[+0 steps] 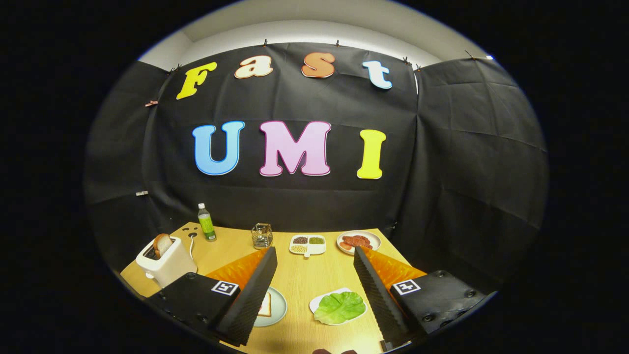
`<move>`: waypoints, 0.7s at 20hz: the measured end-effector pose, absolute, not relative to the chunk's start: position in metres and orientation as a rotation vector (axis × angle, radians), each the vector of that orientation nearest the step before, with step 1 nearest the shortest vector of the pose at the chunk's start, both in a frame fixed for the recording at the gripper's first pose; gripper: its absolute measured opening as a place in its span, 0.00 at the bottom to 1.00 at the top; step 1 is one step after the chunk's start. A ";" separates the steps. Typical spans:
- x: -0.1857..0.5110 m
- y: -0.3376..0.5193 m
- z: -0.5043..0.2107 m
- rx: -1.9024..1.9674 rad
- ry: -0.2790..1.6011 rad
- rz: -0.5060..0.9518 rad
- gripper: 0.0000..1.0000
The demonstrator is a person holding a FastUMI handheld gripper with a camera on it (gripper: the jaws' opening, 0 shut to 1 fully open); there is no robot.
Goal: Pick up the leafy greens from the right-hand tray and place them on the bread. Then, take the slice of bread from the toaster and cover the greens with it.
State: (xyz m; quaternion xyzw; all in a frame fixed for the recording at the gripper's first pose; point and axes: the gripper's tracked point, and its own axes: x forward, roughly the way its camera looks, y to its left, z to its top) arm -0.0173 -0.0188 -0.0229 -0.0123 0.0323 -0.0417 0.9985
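Hovering above the near edge of the desk [300,280], the gripper [314,255] has its two black ribbed fingers [255,290] spread wide apart, released and holding nothing. Down between the fingers, closer to the right one, there's the leafy greens [340,307], a bright green leaf lying flat on a white tray [317,301]. Just beside it, tucked half behind the left finger, sits a pale plate [280,307] with a slice of bread [266,306] on it; only an edge of that slice peeks out past the finger. The greens and the bread plate are near each other but apart, bare wood showing between them.

Looking off beyond the left finger now: a white toaster [164,265] stands near the desk's left corner, and a second slice [161,244] sticks up out of its slot, brown crust showing. Its white cord trails back toward the wall. Behind the toaster, a bottle [207,222] with a green label stands upright. Farther along the back of the desk, a small wire holder [262,235], then a white divided dish [307,244] with little heaps of grains or seeds in it, and on the far right a round plate [373,237] carrying reddish slices [356,241] — can't tell exactly what they are.
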 end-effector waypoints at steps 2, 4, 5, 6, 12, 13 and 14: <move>-0.013 -0.024 -0.035 -0.036 0.091 -0.053 0.97; -0.010 -0.029 -0.051 -0.056 0.122 -0.023 0.98; -0.009 -0.033 -0.059 -0.065 0.139 -0.010 0.97; -0.007 -0.036 -0.069 -0.068 0.158 0.005 0.97; 0.015 -0.054 -0.138 -0.068 0.303 0.065 0.97; 0.020 -0.057 -0.150 -0.064 0.331 0.072 0.98; 0.025 -0.060 -0.162 -0.061 0.354 0.073 0.98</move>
